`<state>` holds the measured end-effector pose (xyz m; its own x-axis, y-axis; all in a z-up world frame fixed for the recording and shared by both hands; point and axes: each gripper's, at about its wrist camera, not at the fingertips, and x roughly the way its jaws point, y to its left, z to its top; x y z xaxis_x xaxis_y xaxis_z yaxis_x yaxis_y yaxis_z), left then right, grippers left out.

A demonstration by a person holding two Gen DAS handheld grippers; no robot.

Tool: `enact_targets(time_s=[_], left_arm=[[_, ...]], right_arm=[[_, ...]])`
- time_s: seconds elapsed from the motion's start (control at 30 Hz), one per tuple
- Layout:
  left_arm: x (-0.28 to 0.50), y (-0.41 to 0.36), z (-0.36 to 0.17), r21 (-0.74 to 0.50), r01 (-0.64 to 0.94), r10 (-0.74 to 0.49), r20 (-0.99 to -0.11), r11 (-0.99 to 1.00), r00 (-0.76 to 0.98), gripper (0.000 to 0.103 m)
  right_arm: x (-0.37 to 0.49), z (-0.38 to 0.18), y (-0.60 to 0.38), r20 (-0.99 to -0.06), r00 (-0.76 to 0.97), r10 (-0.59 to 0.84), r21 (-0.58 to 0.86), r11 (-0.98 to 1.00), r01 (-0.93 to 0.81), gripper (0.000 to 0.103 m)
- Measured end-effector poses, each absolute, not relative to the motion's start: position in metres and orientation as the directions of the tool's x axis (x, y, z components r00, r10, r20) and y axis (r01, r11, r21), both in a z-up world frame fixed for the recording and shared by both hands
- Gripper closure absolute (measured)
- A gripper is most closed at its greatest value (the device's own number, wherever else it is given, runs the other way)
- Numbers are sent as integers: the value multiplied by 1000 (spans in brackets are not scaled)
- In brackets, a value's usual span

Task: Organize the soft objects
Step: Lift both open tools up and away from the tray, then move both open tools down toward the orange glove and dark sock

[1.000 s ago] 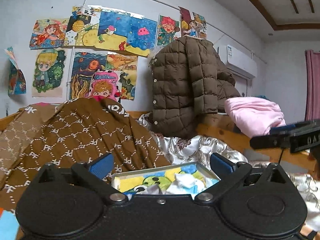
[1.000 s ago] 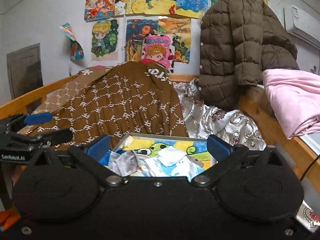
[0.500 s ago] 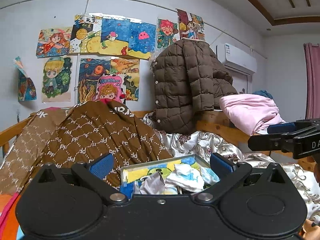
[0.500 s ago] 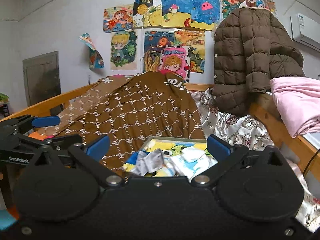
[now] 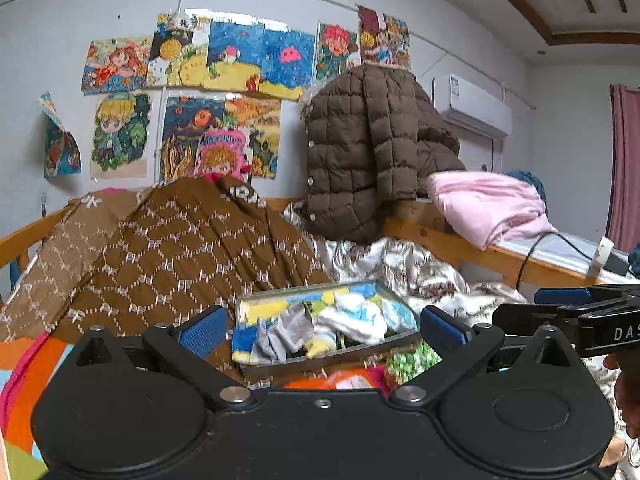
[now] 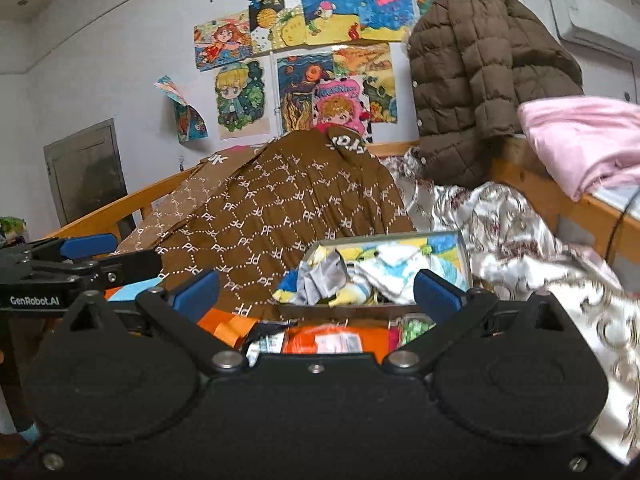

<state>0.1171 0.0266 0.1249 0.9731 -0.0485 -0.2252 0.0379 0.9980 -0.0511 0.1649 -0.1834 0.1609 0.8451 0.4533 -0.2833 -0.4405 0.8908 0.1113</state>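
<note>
A shallow grey box lined with a cartoon print rests on the bed, heaped with small socks in white, grey, blue and yellow. My left gripper is open, its blue pads either side of the box and nothing between them. My right gripper is open too, framing the same box from the right side. A green-and-white soft item lies just in front of the box on orange fabric. Each gripper appears at the edge of the other's view.
A brown patterned quilt is piled behind the box, silver floral bedding to its right. A brown puffer jacket and pink cloth hang on the wooden bed rail. A black cable runs along the rail.
Both grippers have pulled back and tilted down; the box sits farther off and lower in view, and the orange fabric with the green item in front of it has come into sight.
</note>
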Motion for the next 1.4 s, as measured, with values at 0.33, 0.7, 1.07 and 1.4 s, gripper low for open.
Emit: enact_targets(time_s=[0.33,0.7,1.07,1.4], left_arm=[[110,27,96,-50,48,-62,-327,998,943,1],[107,31,71,-52,39,-57,-415,998,908,1],[106,34,50,-32,21,-34,-489,999,872,1],[106,39,33,0,4,-3,-543,1000,840,1]], right_arm=[[165,130,-193,-346,846,406,155,914,-375,1],[164,106,-184,-398,837,375,151,927,-343,1],[161,82,-178,-461,811,361,118,930,-348,0],[160,68,-173,-511,783,354,87,928,-363,1]])
